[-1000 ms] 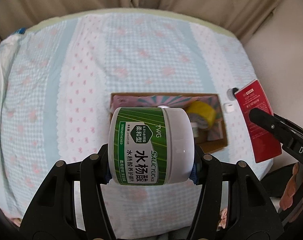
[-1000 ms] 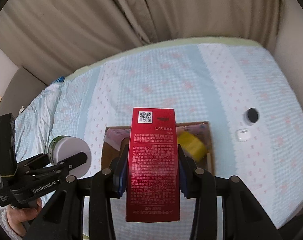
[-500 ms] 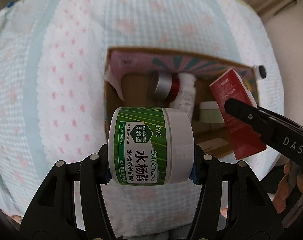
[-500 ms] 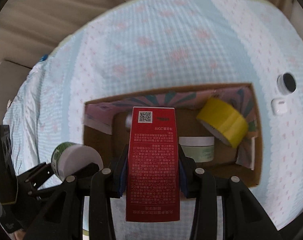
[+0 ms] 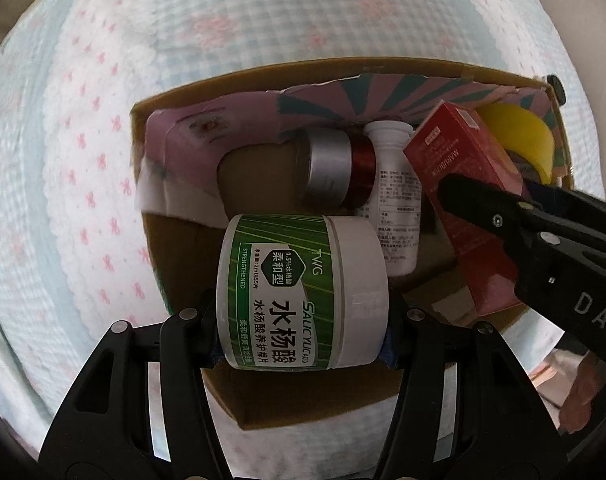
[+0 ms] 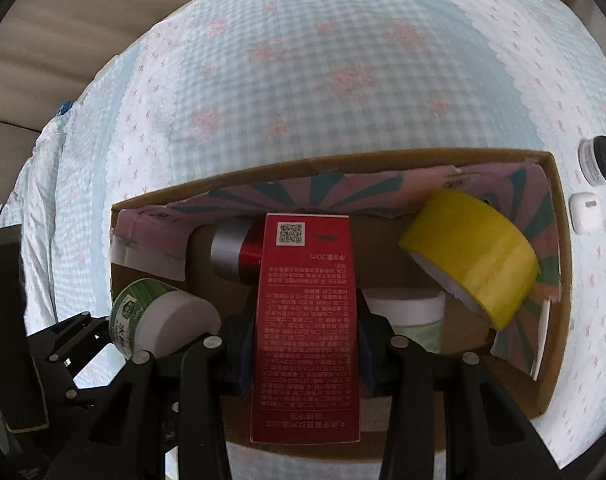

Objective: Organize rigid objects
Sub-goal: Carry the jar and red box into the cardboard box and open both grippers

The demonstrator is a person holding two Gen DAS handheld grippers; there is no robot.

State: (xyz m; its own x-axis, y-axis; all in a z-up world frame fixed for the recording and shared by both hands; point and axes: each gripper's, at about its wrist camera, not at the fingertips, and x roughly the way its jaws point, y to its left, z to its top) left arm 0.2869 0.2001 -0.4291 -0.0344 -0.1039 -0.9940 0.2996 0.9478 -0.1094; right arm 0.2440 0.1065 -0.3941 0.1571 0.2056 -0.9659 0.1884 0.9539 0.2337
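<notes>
My left gripper (image 5: 303,316) is shut on a green-and-white jar (image 5: 303,292), held on its side over the left part of an open cardboard box (image 5: 175,100). The jar also shows in the right wrist view (image 6: 159,316). My right gripper (image 6: 303,344) is shut on a red carton (image 6: 307,320), held over the middle of the box (image 6: 543,380); it shows in the left wrist view (image 5: 463,200) too. Inside the box lie a silver-and-red bottle (image 6: 235,252), a white bottle (image 5: 395,200), a pale green jar (image 6: 415,316) and a yellow tape roll (image 6: 475,252).
The box sits on a bed with a blue-and-pink checked cover (image 6: 323,60). A small black-lidded jar (image 6: 599,160) and a white earbud case (image 6: 587,208) lie on the cover right of the box. Beige curtains (image 6: 43,20) hang behind.
Both grippers have moved forward and down over the box with their objects still held. The box now fills much more of both views.
</notes>
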